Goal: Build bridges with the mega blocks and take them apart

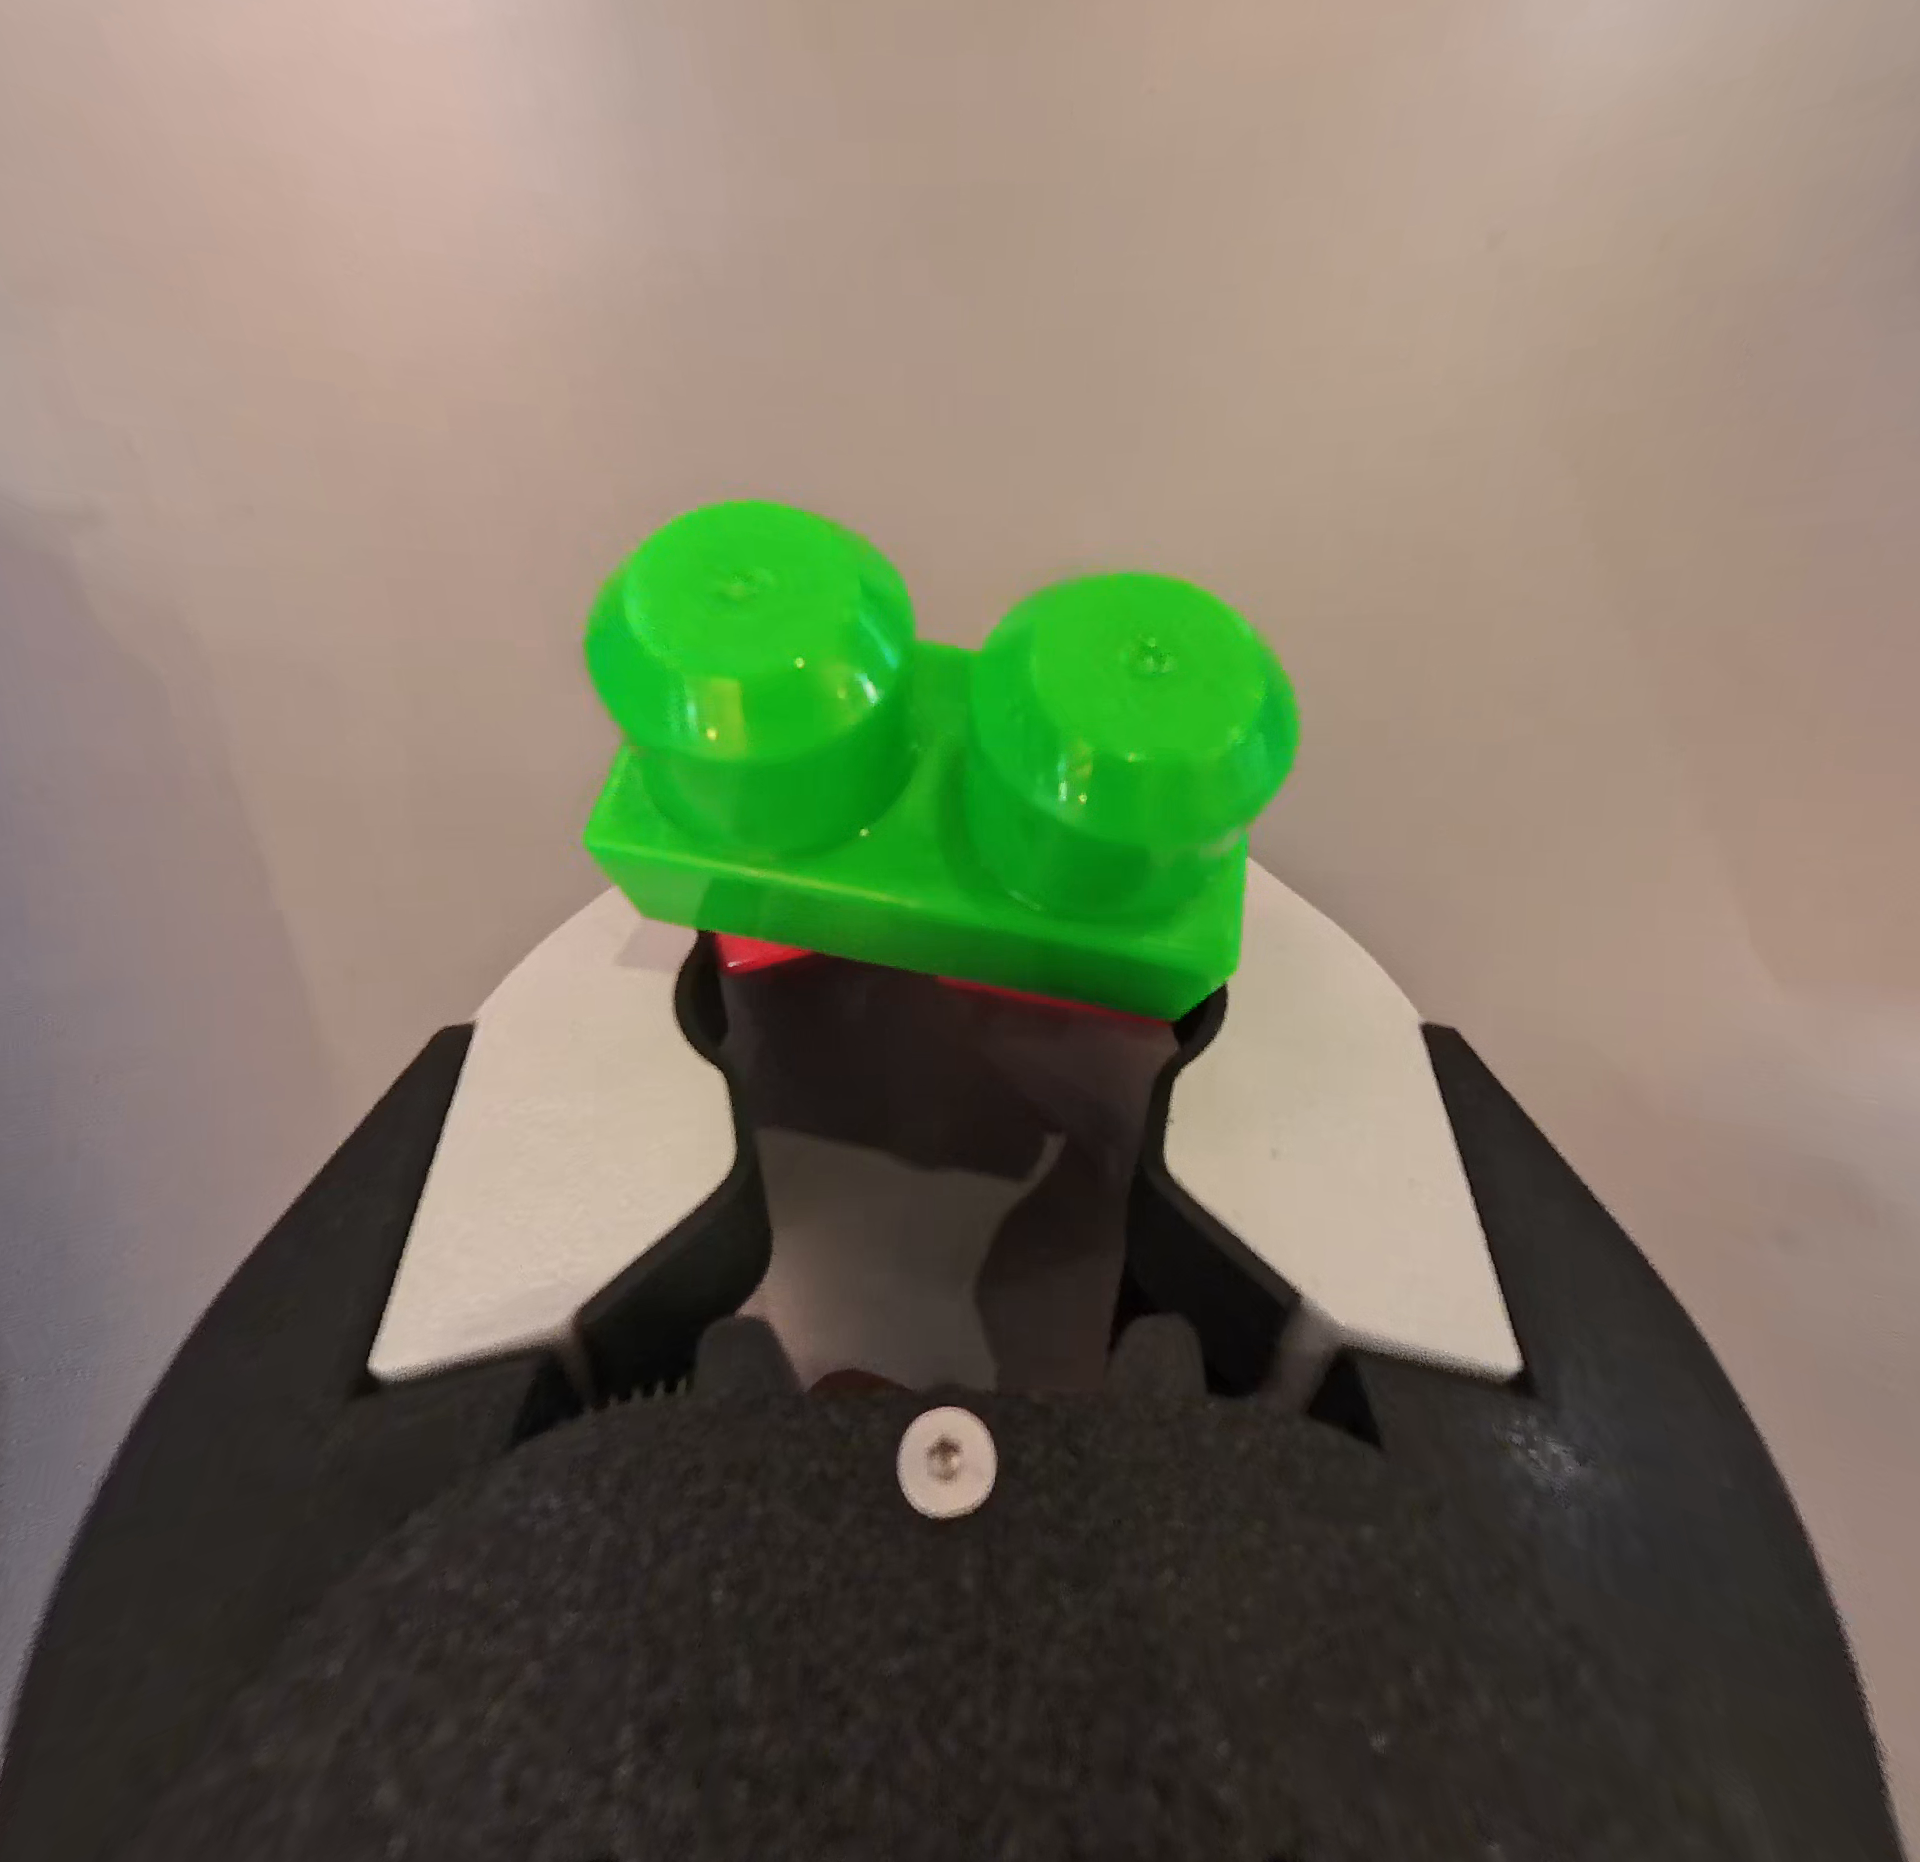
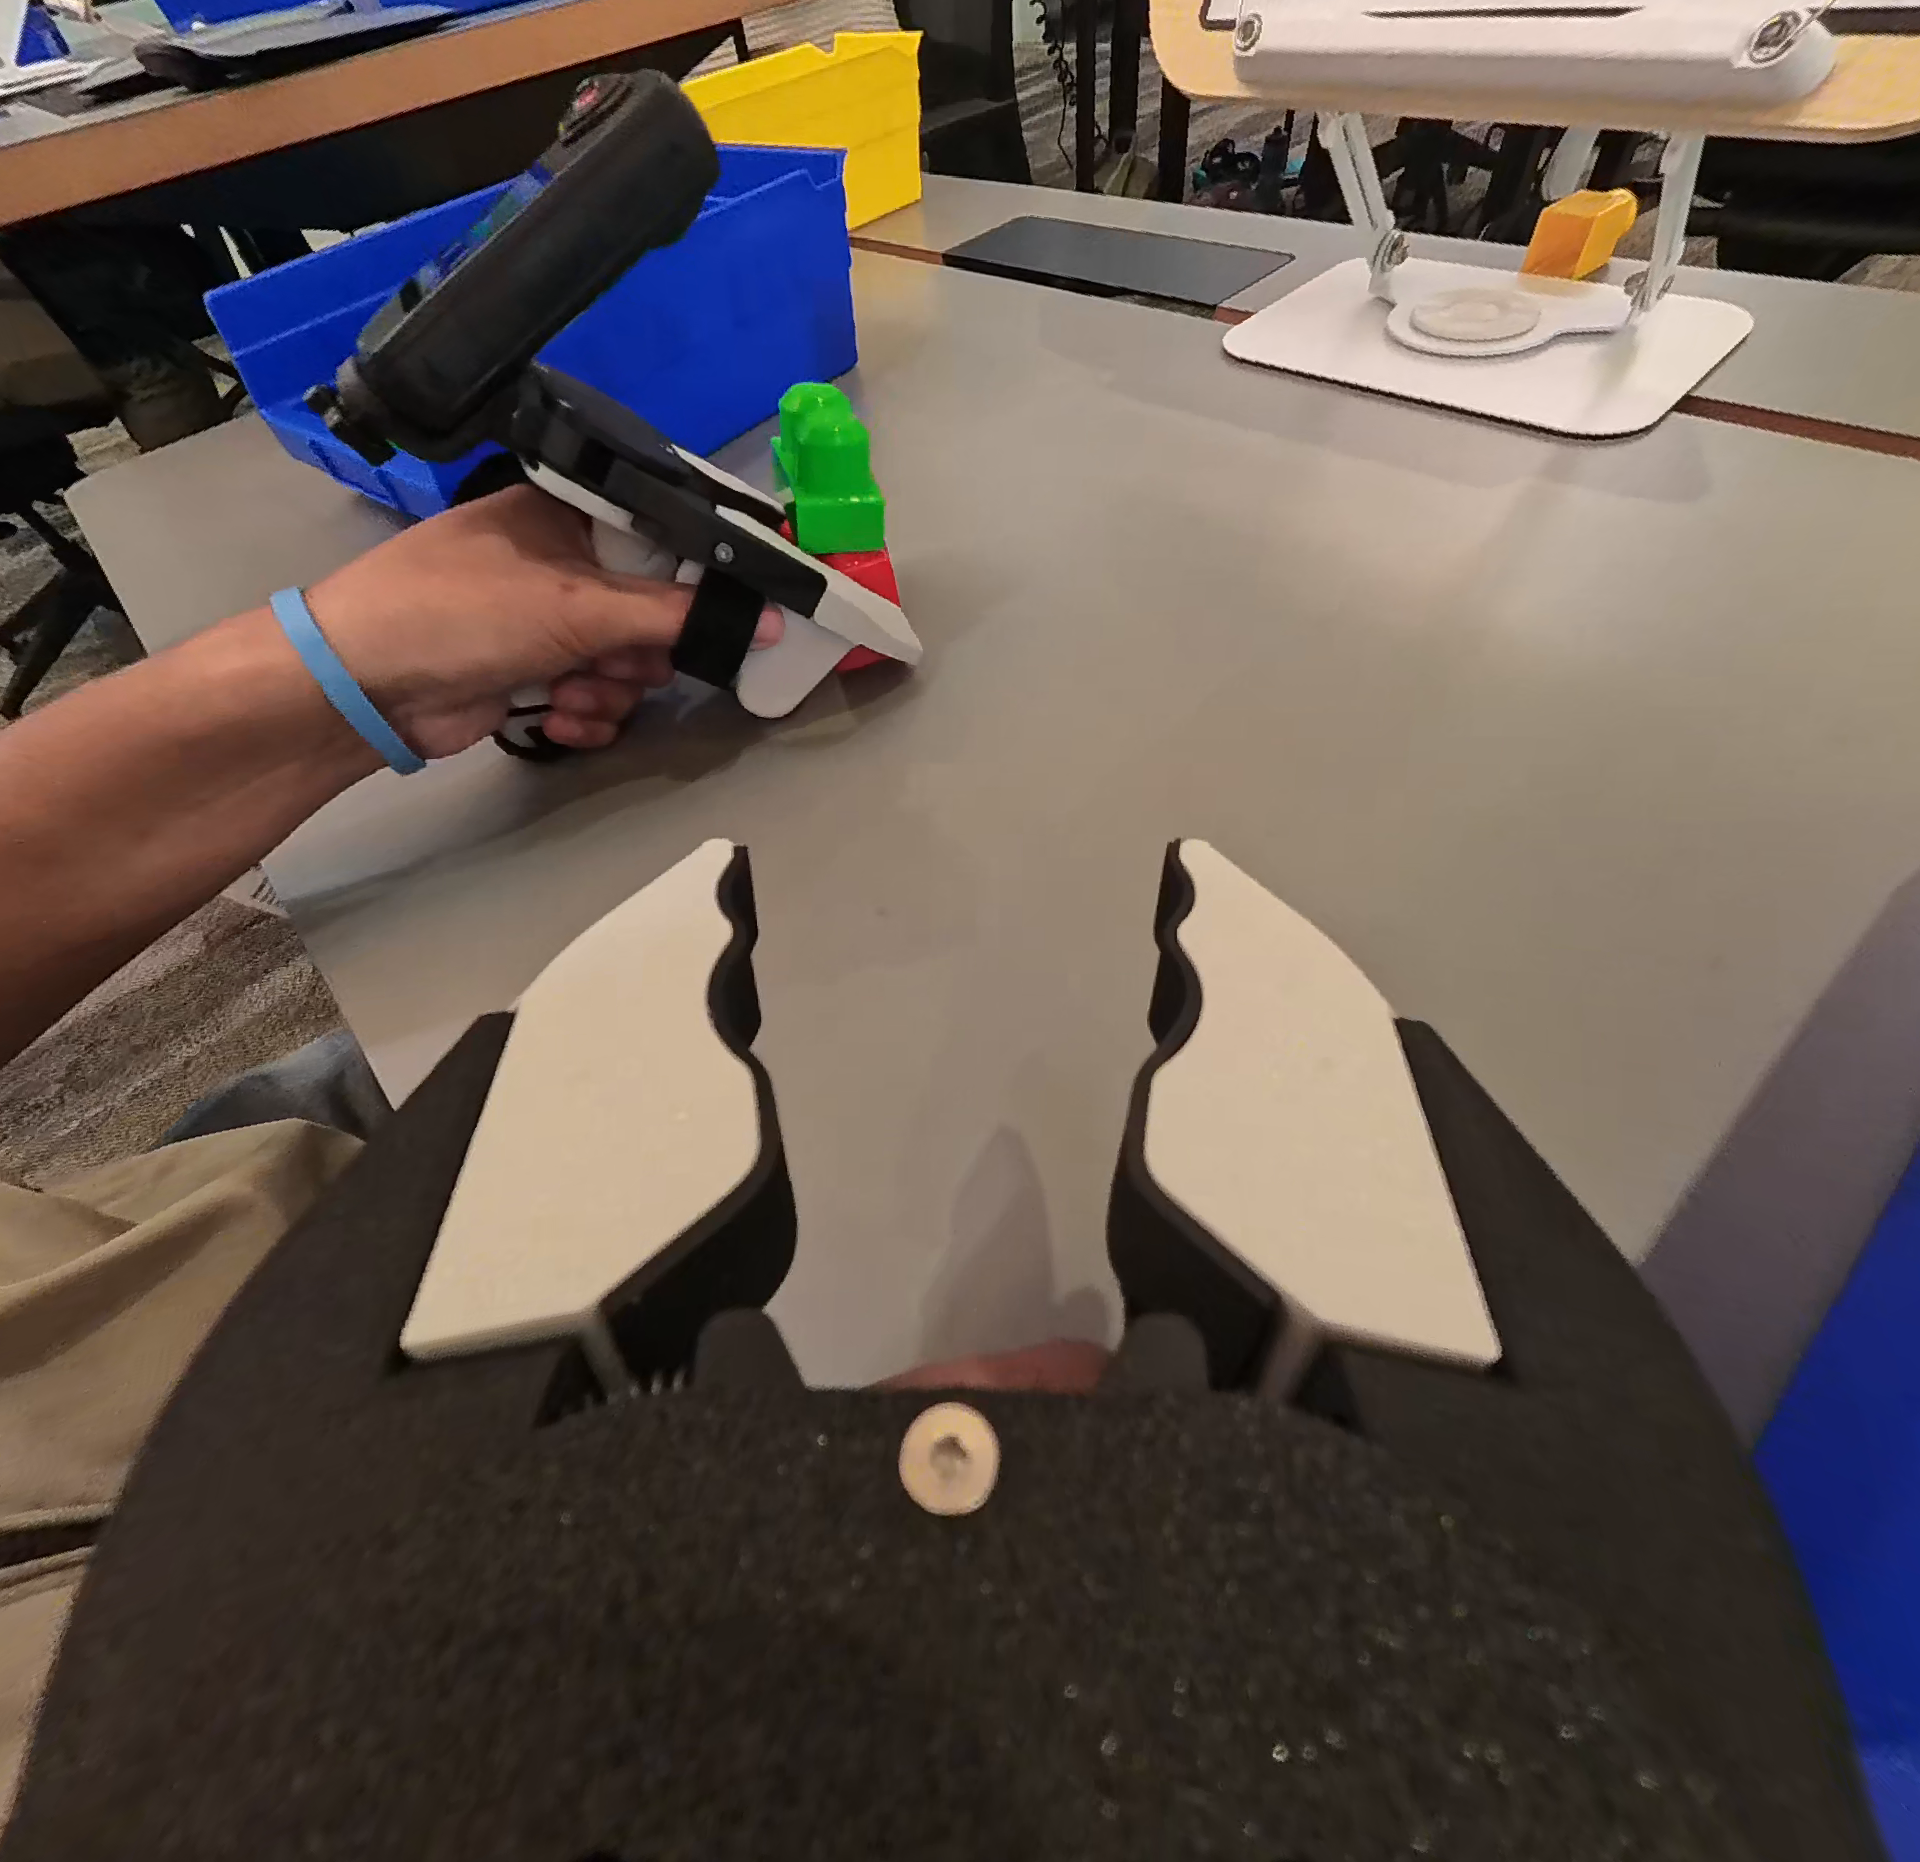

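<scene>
Left hand-held gripper [image 1: 940, 991] clamps red block [image 1: 753, 955], seemingly; green block [image 1: 925, 763] atop.

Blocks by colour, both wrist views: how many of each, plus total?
Green block: 1, two studs, sitting on the red one
Red block: 1, underneath, gripped by the left gripper
Total: 2 blocks visible. The right gripper is open and empty over the table.

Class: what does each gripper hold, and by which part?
Left gripper grips the red block by its sides, under the green block. Right gripper is open and holds nothing.
</scene>
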Demonstrator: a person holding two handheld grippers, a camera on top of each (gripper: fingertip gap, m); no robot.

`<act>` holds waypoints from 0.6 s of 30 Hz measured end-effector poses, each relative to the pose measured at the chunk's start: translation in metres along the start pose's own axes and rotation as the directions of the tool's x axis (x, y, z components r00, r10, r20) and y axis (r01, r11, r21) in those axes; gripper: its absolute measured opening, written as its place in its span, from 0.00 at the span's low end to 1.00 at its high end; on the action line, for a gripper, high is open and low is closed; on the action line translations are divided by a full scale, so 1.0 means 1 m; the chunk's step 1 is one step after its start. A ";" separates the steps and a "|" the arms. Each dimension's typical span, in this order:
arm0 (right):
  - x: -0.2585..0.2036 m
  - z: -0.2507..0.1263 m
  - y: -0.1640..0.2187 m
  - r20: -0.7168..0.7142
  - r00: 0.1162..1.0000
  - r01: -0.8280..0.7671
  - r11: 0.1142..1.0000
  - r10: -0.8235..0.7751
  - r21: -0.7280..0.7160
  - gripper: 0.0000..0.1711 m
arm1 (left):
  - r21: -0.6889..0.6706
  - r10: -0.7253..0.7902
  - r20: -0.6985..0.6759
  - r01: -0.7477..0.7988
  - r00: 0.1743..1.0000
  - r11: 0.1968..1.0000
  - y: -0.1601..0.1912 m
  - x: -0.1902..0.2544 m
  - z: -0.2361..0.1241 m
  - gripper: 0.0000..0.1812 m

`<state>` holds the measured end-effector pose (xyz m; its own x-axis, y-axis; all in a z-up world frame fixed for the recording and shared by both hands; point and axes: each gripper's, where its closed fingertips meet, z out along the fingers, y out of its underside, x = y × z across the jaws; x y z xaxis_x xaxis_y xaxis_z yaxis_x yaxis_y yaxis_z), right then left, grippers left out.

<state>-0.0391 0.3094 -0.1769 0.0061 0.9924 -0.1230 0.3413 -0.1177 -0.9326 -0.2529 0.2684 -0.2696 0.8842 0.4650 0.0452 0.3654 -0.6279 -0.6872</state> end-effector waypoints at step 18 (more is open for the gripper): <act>-0.037 0.048 -0.036 0.459 0.826 -0.289 0.945 0.326 -0.152 0.47 | 0.181 0.422 -0.195 -0.391 0.885 0.902 0.004 0.071 -0.059 0.47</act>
<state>-0.0969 0.2752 -0.1549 -0.3156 0.7649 -0.5615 0.4635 -0.3921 -0.7946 -0.1721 0.2623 -0.2263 0.9938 0.0245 -0.1088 -0.0686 -0.6351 -0.7693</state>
